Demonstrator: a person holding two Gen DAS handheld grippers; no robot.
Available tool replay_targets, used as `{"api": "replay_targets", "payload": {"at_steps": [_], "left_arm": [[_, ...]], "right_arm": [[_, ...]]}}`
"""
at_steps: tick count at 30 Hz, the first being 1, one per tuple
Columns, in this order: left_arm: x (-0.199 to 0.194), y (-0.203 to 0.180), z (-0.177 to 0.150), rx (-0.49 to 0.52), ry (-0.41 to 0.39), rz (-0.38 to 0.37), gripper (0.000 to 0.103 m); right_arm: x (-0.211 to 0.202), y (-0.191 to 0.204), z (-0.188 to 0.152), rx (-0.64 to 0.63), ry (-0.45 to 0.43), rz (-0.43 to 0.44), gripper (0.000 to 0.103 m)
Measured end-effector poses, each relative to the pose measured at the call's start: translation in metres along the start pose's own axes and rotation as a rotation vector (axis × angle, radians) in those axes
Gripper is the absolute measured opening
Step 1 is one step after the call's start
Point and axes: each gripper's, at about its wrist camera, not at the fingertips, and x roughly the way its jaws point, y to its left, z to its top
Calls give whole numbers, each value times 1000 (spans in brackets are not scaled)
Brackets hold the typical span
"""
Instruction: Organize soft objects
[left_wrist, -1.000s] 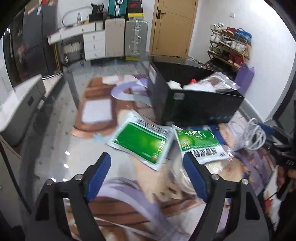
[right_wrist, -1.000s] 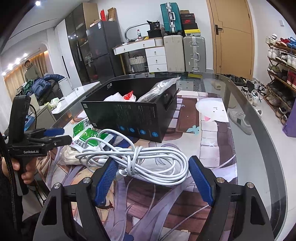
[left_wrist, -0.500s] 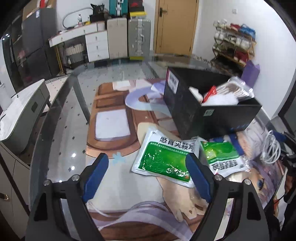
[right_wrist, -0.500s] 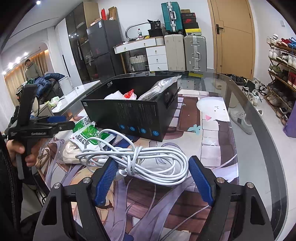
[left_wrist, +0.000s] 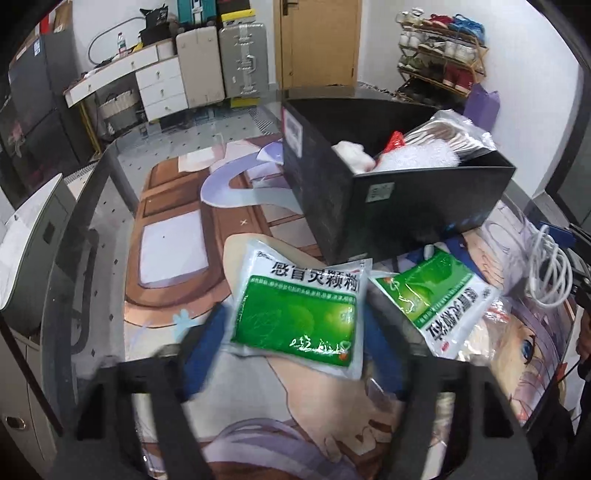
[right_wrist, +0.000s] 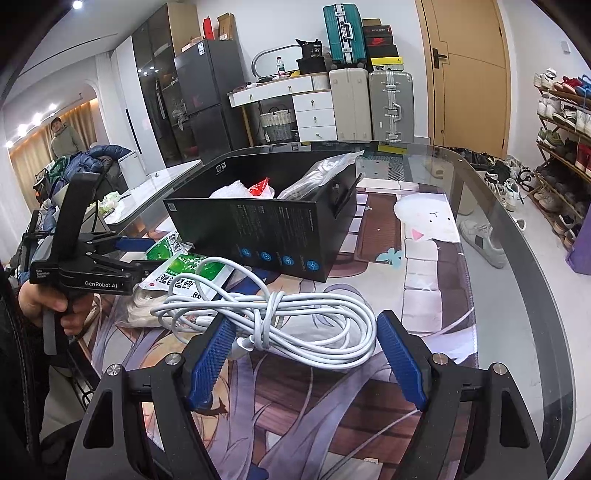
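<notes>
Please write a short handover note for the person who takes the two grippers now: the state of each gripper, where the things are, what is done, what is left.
Left gripper: open, fingers on either side of the nearer green packet, not closed on it.
Right gripper: open, empty, at the near side of the white cable bundle.
Second green packet lies flat beside the first, in front of the black box.
Done: several bagged soft items already sit in the box.
Left: both green packets and the cable remain on the printed mat.

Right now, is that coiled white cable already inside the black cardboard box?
No, the coiled white cable lies on the printed table mat in front of the black cardboard box.
</notes>
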Motion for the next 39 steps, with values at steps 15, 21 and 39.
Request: {"api": "replay_targets", "payload": {"at_steps": [15, 21, 39], "left_arm": [[-54, 16, -21, -168, -161, -27, 51], [-78, 15, -12, -200, -240, -52, 51], [-55, -21, 62, -194, -281, -68, 51]], "right_arm": [[-6, 8, 5, -14, -32, -4, 80], [-14, 17, 20, -33, -67, -33, 80], [3, 21, 97, -81, -127, -288, 80]]}}
